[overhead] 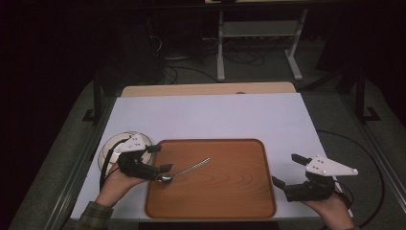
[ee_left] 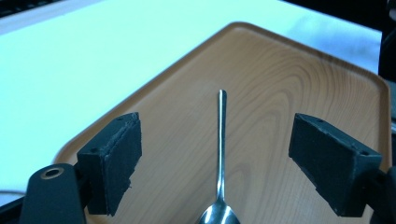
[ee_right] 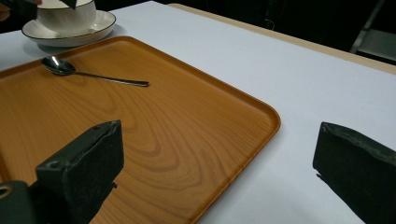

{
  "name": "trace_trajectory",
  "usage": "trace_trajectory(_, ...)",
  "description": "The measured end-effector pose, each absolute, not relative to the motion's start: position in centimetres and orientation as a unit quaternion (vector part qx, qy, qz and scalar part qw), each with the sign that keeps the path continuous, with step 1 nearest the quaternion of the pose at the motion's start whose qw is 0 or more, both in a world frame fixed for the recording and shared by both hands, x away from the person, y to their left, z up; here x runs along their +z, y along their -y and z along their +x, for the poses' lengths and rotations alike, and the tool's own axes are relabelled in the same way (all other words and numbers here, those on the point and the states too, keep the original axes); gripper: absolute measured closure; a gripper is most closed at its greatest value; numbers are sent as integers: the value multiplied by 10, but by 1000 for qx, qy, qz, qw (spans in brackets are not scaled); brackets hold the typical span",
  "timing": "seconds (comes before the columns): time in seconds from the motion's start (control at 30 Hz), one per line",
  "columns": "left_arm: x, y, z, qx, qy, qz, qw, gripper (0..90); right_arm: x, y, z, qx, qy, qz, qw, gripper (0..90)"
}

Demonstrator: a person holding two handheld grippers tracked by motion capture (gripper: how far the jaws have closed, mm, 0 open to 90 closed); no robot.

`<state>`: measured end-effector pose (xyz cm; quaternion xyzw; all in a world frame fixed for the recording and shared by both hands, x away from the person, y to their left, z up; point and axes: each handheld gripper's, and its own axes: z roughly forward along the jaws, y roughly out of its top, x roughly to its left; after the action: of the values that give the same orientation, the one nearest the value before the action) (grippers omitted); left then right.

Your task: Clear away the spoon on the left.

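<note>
Left gripper (ee_left: pixel 219 163) jaws released, wide; spoon (ee_left: pixel 221 154) lies free between them on tray (ee_left: pixel 299 84). Right gripper (ee_right: pixel 219 177) jaws parked wide, idle beside tray.

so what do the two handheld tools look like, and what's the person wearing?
Both tools are black, with blocky black pads. The left tool and right tool each carry a pale three-cornered plate on top; the right one's shows dark dots. A black cable trails from the left. A plaid sleeve shows at the left wrist.

spoon (ee_left: pixel 221 154) bowl cut off at bottom edge, cup (ee_right: pixel 65 14) top cropped, saucer (overhead: pixel 111 146) partly hidden by left hand-held gripper (overhead: pixel 160 158)
</note>
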<state>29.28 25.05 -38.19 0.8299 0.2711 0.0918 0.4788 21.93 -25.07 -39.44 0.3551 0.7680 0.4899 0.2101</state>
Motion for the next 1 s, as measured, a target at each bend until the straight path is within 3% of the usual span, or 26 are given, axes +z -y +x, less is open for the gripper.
trace_trajectory(0.6,-372,-296,274,126,-304,802,498,141,-393,250,218,496,-765,352,210,11)
trace_trajectory(1.0,-376,-301,267,129,-307,805,490,142,-393,251,218,502,-761,352,209,11)
